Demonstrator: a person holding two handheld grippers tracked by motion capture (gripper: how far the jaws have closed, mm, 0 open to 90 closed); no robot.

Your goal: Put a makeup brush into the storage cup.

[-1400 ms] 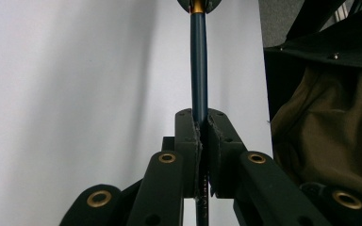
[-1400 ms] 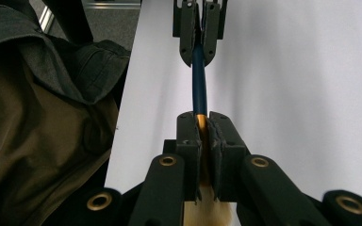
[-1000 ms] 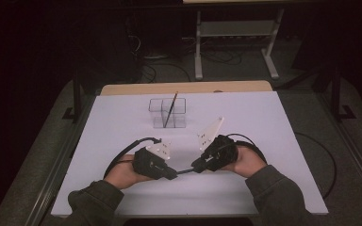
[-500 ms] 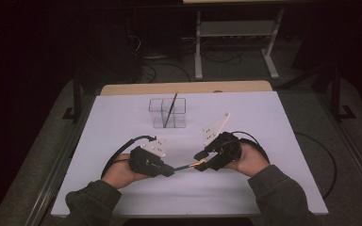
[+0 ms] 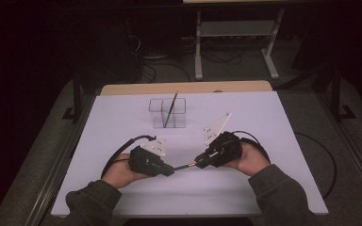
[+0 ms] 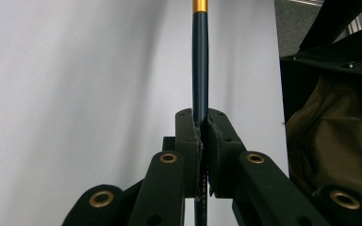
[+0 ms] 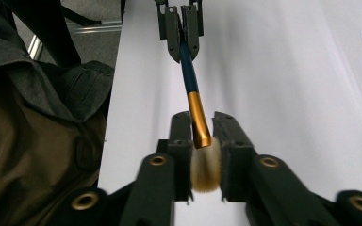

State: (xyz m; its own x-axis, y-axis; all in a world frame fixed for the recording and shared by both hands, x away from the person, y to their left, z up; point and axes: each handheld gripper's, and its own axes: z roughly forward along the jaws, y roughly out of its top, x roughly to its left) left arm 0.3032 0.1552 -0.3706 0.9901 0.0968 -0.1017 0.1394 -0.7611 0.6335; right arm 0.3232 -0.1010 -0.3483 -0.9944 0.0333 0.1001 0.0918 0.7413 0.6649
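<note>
A brush (image 5: 185, 166) with a dark blue handle, gold ferrule and pale bristles is held level just above the white table (image 5: 273, 122), between my two grippers. My left gripper (image 5: 169, 170) is shut on the blue handle (image 6: 200, 56), which runs straight out from its jaws. In the left gripper view that gripper (image 6: 201, 117) has the shaft pinched between its pads. My right gripper (image 7: 201, 120) has just been closing its jaws, and the bristles (image 7: 205, 165) and ferrule end sit pressed between them. Farther off in the right gripper view, the left gripper (image 7: 183, 52) clamps the handle.
A clear box with compartments (image 5: 167, 113) stands at the table's far middle with a thin dark stick (image 5: 172, 107) leaning in it. Cables loop beside each hand. The person's olive sleeves rest at the near edge. A metal stand (image 5: 235, 42) is on the floor beyond.
Both hands have kept their place with the brush between them. The right gripper's grey plate has tilted slightly to the right.
</note>
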